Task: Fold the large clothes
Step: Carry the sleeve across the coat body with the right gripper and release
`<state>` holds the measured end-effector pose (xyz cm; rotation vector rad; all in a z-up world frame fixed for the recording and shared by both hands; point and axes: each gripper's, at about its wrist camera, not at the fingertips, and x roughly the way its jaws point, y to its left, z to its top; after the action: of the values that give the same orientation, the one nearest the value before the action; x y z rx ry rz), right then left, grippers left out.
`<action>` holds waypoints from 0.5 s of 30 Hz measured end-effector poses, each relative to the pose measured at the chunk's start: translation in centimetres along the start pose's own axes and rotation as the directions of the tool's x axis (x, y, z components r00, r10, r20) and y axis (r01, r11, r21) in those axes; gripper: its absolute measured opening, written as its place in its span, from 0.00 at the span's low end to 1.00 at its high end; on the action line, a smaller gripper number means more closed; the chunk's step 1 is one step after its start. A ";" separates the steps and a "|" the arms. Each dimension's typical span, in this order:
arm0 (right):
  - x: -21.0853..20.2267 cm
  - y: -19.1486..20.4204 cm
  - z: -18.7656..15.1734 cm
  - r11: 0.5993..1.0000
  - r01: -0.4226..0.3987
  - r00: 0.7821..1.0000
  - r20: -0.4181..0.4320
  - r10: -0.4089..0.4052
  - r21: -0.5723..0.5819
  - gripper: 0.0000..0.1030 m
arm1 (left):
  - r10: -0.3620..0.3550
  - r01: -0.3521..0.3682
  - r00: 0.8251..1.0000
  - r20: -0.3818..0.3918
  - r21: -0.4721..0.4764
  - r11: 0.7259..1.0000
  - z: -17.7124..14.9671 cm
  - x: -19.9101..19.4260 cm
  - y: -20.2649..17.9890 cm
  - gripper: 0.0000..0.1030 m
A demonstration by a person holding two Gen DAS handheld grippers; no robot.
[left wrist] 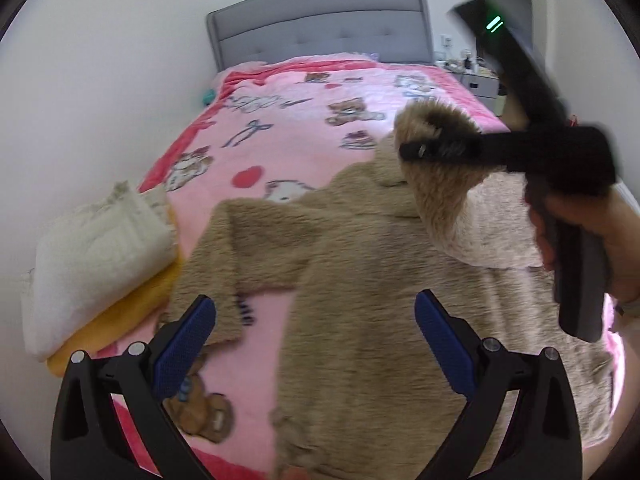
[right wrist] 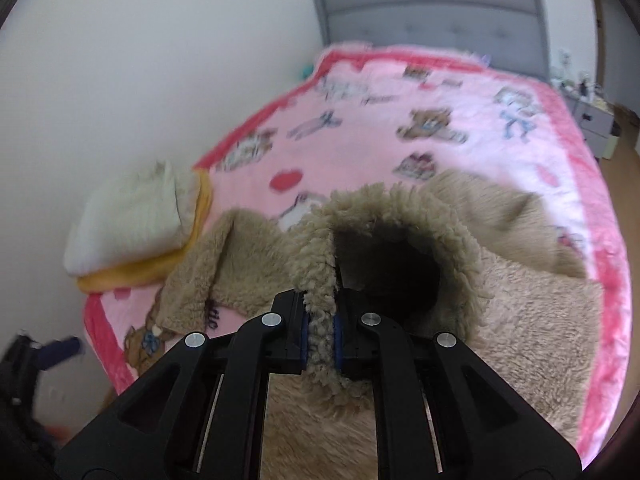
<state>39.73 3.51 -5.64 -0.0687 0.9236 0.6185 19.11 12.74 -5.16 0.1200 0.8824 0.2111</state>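
A large tan fleece jacket lies spread on the pink cartoon blanket of a bed. My left gripper hovers open above the jacket's near part, with nothing between its blue pads. My right gripper is shut on the cuff of one sleeve and holds it lifted above the jacket at the right. In the right wrist view that gripper pinches the shaggy cuff edge, and the sleeve's dark opening gapes just past the fingers. The other sleeve lies flat at the left.
A folded white garment sits on a folded yellow one at the bed's left edge, by the white wall. A grey headboard stands at the far end. A nightstand with small items is at the far right.
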 end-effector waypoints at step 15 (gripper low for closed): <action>11.9 2.9 -3.3 1.000 -0.024 0.982 -0.186 0.027 0.018 0.77 | -0.021 0.011 0.996 -0.084 -0.118 0.993 -0.7 6.7 9.1 0.95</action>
<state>41.06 10.41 -16.18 -0.1021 1.1113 0.6357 21.51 23.13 -8.88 -0.0061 0.9528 0.2544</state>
